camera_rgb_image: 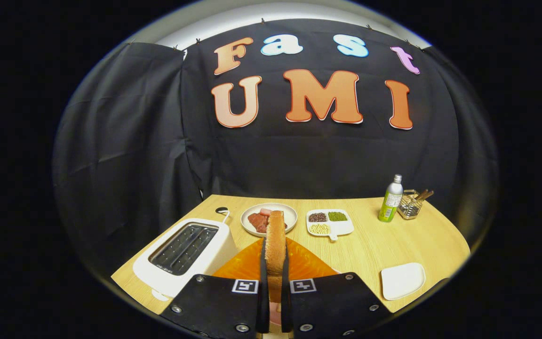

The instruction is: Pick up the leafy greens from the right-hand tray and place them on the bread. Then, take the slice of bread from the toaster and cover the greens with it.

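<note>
The scene is evenly and fairly brightly lit from above, where a pale strip is seen over the dark cloth wall (pixel 125 141). The wooden table (pixel 384 240) is rendered warm and clear, with only soft, short shadows cast beside the toaster (pixel 184 252) and the bottle (pixel 391 200). Mild glare is caught on the orange plate (pixel 304 263). Strong fisheye bending is seen toward the rim, where straight edges curve. The bread slice (pixel 275 242) pinched between the gripper (pixel 274 273) fingers is slightly soft.
</note>
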`<action>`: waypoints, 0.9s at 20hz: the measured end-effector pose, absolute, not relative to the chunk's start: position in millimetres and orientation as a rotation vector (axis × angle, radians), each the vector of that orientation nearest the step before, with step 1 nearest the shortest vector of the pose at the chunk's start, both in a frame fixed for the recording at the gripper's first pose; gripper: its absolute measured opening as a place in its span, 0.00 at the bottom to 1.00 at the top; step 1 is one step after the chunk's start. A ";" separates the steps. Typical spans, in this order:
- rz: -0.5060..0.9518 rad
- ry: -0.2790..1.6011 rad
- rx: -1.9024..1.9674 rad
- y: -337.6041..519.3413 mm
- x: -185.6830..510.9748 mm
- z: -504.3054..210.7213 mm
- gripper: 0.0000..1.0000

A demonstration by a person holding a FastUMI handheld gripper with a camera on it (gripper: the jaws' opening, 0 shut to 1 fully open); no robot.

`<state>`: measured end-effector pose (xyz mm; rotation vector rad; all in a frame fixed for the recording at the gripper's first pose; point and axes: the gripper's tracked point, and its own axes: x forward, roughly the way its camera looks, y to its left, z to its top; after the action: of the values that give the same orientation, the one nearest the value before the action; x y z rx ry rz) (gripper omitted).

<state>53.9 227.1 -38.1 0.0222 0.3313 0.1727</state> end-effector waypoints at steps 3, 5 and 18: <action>0.181 0.350 0.027 224.3 52.7 -55.4 0.10; 0.186 0.370 0.020 223.5 51.1 -69.6 0.10; 0.190 0.488 0.058 197.1 48.3 -132.4 0.10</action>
<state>48.3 197.1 -132.4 0.0579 0.4884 0.1905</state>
